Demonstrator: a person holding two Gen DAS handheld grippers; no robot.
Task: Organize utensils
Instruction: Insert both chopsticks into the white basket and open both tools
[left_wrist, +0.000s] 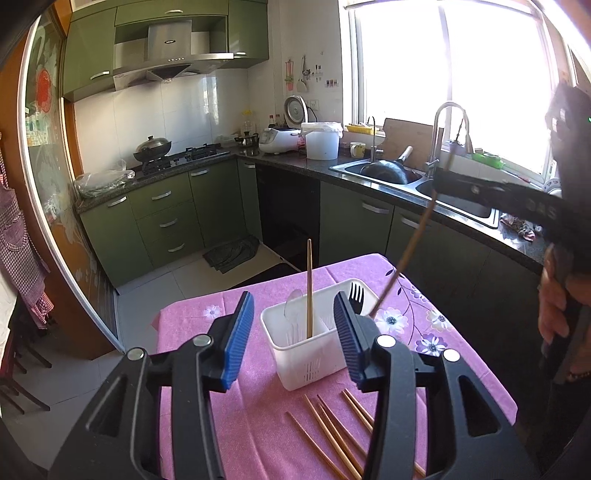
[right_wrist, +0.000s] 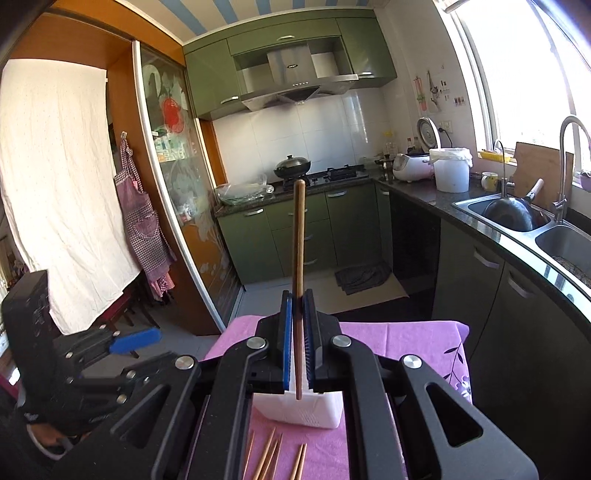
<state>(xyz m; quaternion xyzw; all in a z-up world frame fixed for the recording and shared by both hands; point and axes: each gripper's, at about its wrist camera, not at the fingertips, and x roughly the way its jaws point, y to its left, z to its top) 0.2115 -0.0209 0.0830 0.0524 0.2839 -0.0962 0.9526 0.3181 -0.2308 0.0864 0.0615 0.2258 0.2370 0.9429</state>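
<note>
Blue-padded fingers (right_wrist: 287, 343) of the right gripper (right_wrist: 298, 343) are pressed onto a wooden chopstick (right_wrist: 298, 266), pinching it near its lower end so that most of its length rises above the pads; in the left wrist view the same stick slants down toward the white utensil caddy (left_wrist: 308, 354), its tip just beside the caddy's far right corner. Fingers (left_wrist: 240, 332) of the left gripper (left_wrist: 293, 338) are spread wide with nothing between the pads, one on each side of the caddy as seen from that camera, whether they touch it I cannot tell.

Largest of the things is the desk (left_wrist: 192, 332), covered in a pink cloth printed with purple and white flowers; the caddy stands on it toward the middle. Inside the caddy, a second chopstick (left_wrist: 309, 288) stands nearly upright in the middle section, a clear plastic spoon (left_wrist: 292, 304) leans just left of it, and a black plastic fork (left_wrist: 356, 291) sticks up at the caddy's far right end. On the cloth in front of the caddy, on the side nearer the cameras, lie several loose chopsticks (left_wrist: 328, 432), roughly parallel and close together, partly hidden by the gripper bodies.
</note>
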